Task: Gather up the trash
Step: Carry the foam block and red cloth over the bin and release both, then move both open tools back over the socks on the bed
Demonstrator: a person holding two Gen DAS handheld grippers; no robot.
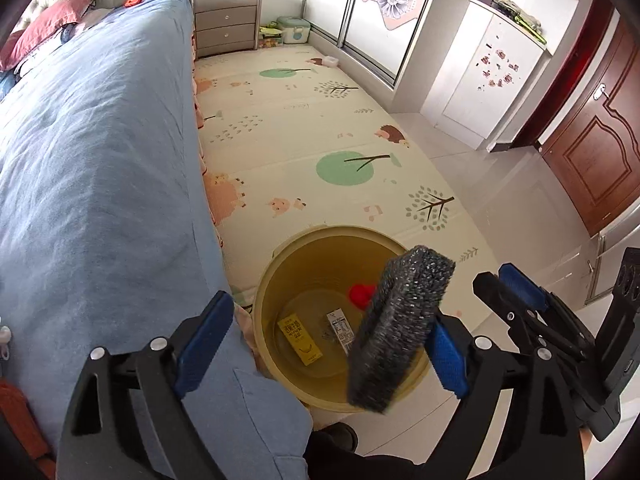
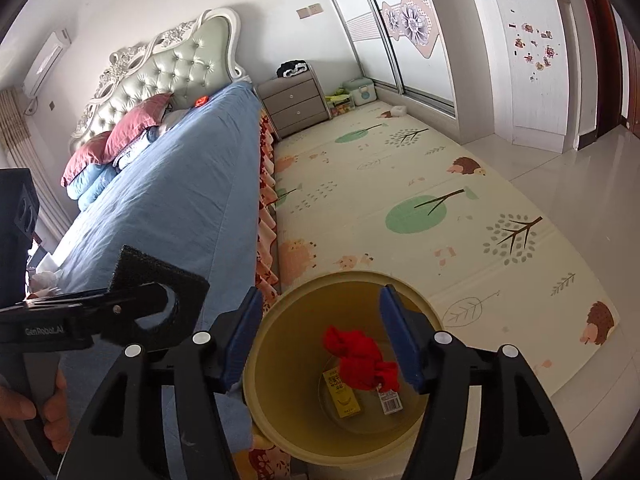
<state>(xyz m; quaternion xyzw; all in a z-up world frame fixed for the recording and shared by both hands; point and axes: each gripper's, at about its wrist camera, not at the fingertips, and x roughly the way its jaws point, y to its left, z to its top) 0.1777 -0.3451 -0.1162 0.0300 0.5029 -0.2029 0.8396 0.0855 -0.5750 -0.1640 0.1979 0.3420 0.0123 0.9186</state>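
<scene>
A round yellow bin [image 1: 276,276] stands on the floor by the bed, below both grippers. My left gripper [image 1: 324,320] is open wide above it. A grey scouring sponge [image 1: 400,328] stands on end against its right pad only, with the left pad well clear of it. At the bin's bottom lie a yellow banana-print carton [image 1: 300,336], a white barcoded wrapper [image 1: 340,328] and a red crumpled piece [image 1: 360,294]. In the right wrist view my right gripper [image 2: 320,300] is open over the bin [image 2: 304,284]. The red piece [image 2: 360,356] is inside the bin below it, touching neither pad.
A bed with a blue cover [image 1: 100,160] runs along the left, its edge right by the bin. A patterned play mat [image 1: 300,140] covers the floor beyond, with a grey nightstand [image 1: 226,26] at the far end. A wooden door [image 1: 592,152] is at the right. A hand [image 2: 24,404] grips the left handle.
</scene>
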